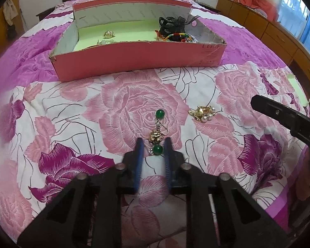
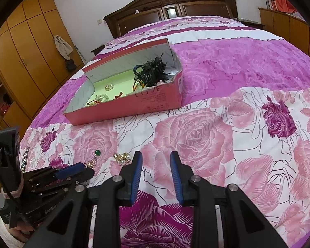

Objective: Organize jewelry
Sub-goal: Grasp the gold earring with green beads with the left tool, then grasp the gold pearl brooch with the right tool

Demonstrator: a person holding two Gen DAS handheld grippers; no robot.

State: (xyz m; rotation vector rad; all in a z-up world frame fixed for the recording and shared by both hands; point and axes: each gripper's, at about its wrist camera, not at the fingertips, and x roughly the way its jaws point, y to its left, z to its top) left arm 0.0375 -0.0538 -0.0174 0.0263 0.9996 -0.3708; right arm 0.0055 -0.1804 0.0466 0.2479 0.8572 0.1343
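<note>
Rose-printed bedding covers a bed, with a pink box well ahead of the left tool. Seen from the left wrist, that tool stands released, its blue pads flanking the near end of a cluster of green-bead earrings: two green beads and one gold knot between them, lying on the quilt directly at the tips. Ahead and to the right lies one gold pearl brooch, carrying three or four pearls. These pieces look light, hard and slippery, with thin wire hooks that would bend; pinching the gold knot seems safest. From the right wrist, the right tool is also released and grasps nothing, over bare quilt; the brooch sits just left of its tips, the earrings farther left beside the left tool. Inside the box lie a black feathery hairpiece and several small trinkets, too small to count.
</note>
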